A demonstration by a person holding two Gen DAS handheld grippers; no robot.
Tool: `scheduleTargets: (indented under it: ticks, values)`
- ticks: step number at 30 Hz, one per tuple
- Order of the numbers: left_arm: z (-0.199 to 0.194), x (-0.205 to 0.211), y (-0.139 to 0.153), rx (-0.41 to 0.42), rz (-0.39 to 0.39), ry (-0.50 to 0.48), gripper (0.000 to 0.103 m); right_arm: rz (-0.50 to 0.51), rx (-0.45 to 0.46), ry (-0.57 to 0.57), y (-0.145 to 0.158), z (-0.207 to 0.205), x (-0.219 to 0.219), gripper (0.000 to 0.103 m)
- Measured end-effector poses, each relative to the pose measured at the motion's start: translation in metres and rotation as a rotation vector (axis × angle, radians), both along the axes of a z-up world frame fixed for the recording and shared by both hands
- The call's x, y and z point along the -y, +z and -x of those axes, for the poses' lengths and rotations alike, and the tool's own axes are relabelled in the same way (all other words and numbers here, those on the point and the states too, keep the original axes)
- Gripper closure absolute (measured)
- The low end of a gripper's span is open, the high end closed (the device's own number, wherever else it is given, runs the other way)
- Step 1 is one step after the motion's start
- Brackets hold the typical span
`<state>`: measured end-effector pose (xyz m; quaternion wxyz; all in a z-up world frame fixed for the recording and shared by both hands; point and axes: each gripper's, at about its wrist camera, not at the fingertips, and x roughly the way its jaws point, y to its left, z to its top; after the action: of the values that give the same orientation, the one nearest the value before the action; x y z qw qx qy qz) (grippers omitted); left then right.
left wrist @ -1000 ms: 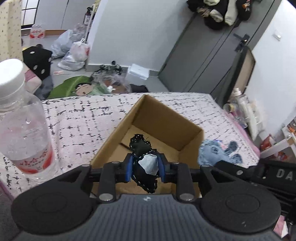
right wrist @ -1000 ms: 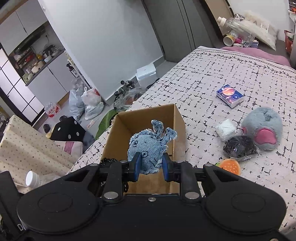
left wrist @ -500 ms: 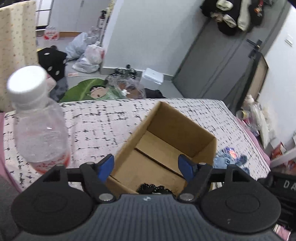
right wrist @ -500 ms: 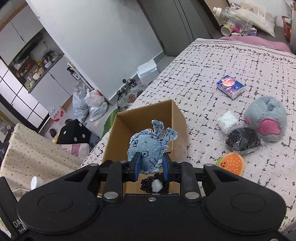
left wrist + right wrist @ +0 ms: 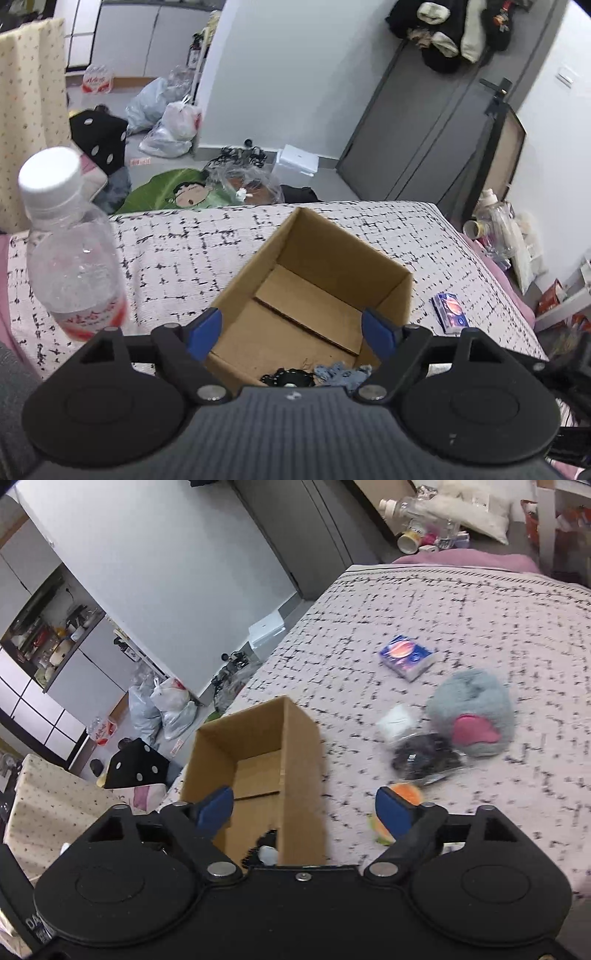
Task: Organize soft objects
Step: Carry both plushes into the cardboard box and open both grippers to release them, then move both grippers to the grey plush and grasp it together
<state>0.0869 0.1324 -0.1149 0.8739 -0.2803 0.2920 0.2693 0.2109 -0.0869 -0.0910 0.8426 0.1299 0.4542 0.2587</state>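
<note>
Two soft things had just gone into the cardboard box (image 5: 332, 266). A second earlier the left gripper (image 5: 291, 328) was pinching a black lace piece (image 5: 288, 376) and the right gripper (image 5: 304, 805) a denim toy (image 5: 343, 371); now both sets of jaws stood spread wide and empty. Going left to right in the left wrist view, a water bottle (image 5: 70, 251) stood well left of the jaws, the box floor lay between them, and the lace piece and denim toy rested side by side below the jaws, at the near end of the box, partly hidden by the gripper body. In the right wrist view the box sat under the left jaw, with a bit of the black piece and something white showing at its near edge; an orange toy (image 5: 406, 794) lay just behind the right jaw, and beyond it a dark packet (image 5: 424, 757), a white pad (image 5: 397, 720), a grey plush (image 5: 472, 712) and a blue tissue pack (image 5: 406, 657) lay on the bed (image 5: 480, 609). By my reckoning both hands were free and those things on the bed remained to be sorted.
</note>
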Motion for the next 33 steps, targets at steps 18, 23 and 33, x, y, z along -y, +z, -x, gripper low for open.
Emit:
scheduleTargets:
  ticks: [18, 23, 33]
  values:
    - [-0.018, 0.068, 0.013, 0.023, -0.062, -0.135, 0.020, 0.015, 0.061, -0.081, -0.004, -0.012, 0.087, 0.009]
    - [-0.022, 0.081, 0.015, 0.018, -0.076, -0.177, 0.020, -0.007, 0.046, -0.092, -0.011, -0.020, 0.105, 0.009]
    - [-0.034, 0.096, 0.017, -0.033, -0.102, -0.197, 0.020, -0.077, -0.049, -0.090, -0.031, -0.034, 0.127, 0.009]
